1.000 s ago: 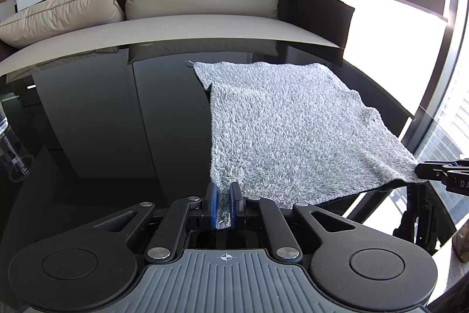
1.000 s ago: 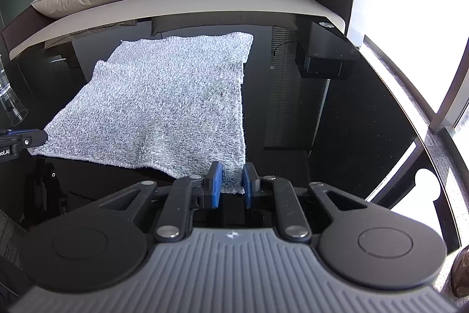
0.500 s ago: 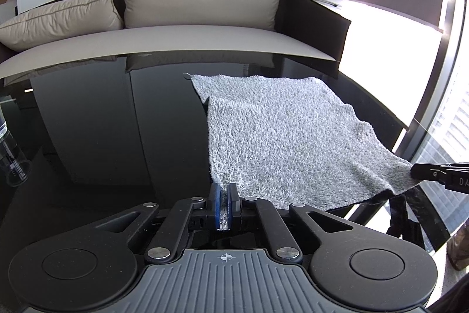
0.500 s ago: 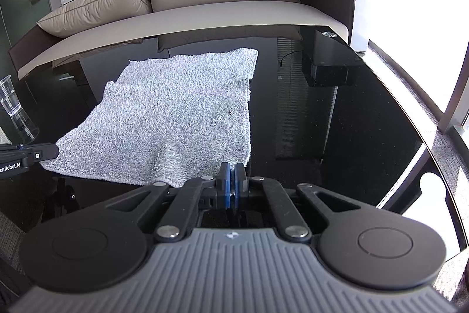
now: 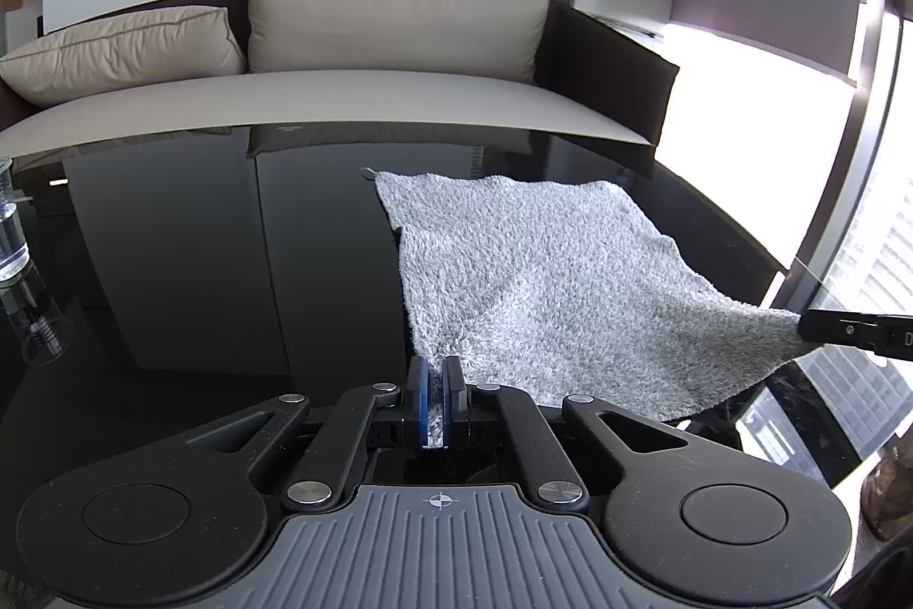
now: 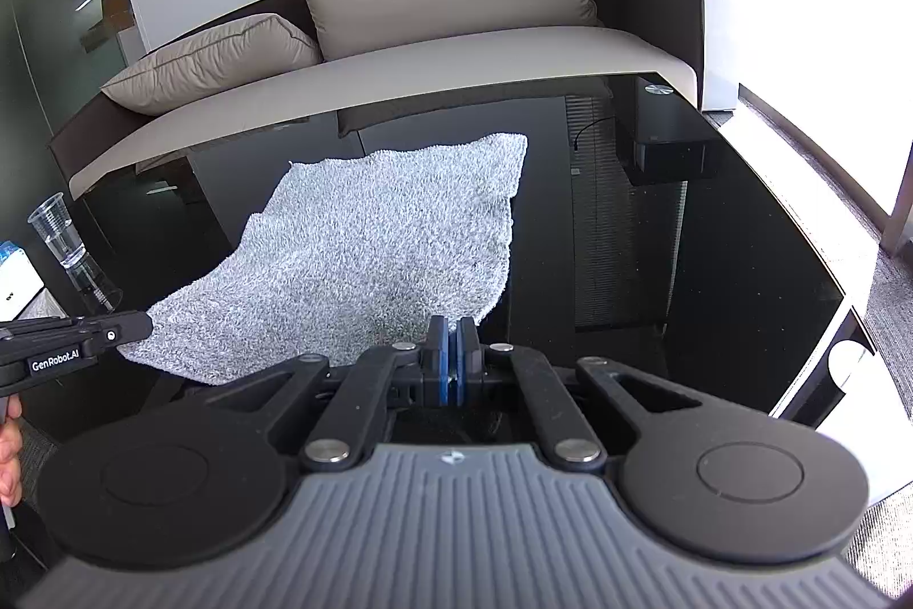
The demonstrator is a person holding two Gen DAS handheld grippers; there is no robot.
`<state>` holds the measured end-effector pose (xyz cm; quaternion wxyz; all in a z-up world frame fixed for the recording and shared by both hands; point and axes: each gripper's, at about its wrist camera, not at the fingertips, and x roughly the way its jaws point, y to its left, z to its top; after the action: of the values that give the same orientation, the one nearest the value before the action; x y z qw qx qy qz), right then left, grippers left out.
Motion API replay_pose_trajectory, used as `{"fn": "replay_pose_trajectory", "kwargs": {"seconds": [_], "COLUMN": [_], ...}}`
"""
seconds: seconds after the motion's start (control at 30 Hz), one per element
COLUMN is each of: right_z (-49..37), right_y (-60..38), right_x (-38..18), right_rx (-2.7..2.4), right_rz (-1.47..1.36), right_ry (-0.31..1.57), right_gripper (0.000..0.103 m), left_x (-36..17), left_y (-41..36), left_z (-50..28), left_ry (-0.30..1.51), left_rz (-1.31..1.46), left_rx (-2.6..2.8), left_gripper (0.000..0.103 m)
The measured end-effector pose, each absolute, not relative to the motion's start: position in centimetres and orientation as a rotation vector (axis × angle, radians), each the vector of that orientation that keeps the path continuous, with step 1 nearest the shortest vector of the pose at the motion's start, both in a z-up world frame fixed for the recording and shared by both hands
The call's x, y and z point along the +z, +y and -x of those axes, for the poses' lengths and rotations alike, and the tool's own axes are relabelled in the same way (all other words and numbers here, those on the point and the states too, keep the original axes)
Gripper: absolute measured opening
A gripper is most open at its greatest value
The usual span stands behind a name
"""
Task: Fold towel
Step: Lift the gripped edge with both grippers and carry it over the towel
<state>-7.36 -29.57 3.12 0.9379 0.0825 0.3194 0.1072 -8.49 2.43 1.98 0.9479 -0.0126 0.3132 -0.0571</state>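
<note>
- Two near corners of the grey towel point(image 5: 548, 278) are being pinched, one in each of our grippers, with the blue pads nearly meeting on the fabric.
- We are holding the near-left corner in the left gripper point(image 5: 435, 380), its jaws squeezed down to the thickness of the fabric; grey pile is showing between the pads.
- We are holding the near-right corner in the right gripper point(image 6: 453, 352), closed just as tightly; the towel edge is running into the pads, though little cloth is showing inside them.
- The towel is lying ahead of both grippers, stretching away from us across the black glass table point(image 5: 188, 266) toward the sofa point(image 5: 354, 95). Its far edge is resting flat on the glass, while the near edge is being lifted clear and is sagging slightly between our hands.
- Neither hand is sitting nearer than the other: the held edge is running left to right between us, and the free far edge is lying parallel to it.
- We are judging that the fold turns on this: the near edge would travel straight away from us, over the cloth, toward the far edge, both grippers moving level.
- A clear plastic cup point(image 6: 60, 232) is standing well apart to the left.
</note>
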Motion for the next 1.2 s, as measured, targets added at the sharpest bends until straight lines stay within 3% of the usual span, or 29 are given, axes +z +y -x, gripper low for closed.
{"fn": "replay_pose_trajectory", "kwargs": {"seconds": [0.63, 0.9, 1.07, 1.13, 1.2], "right_z": [8.5, 8.0, 8.3, 8.3, 8.3], "right_y": [-30.1, -30.2, -30.4, -30.5, -30.6], "right_x": [7.0, 5.4, 5.1, 5.0, 4.9], "right_rx": [0.249, 0.245, 0.244, 0.243, 0.243], "right_rz": [-0.188, -0.194, -0.199, -0.203, -0.206], "right_ry": [0.611, 0.650, 0.650, 0.651, 0.651], "right_gripper": [0.002, 0.002, 0.002, 0.002, 0.002], "left_x": [5.0, 2.0, 0.9, 0.8, 0.7], "left_y": [3.2, 3.3, 2.9, 2.8, 2.5], "left_z": [9.2, 9.4, 9.3, 9.4, 9.5], "left_ry": [0.609, 0.736, 0.770, 0.780, 0.786], "left_rz": [0.071, 0.058, 0.042, 0.043, 0.029], "left_rx": [-0.067, -0.092, -0.099, -0.117, -0.114], "left_gripper": [0.004, 0.005, 0.017, 0.030, 0.032]}}
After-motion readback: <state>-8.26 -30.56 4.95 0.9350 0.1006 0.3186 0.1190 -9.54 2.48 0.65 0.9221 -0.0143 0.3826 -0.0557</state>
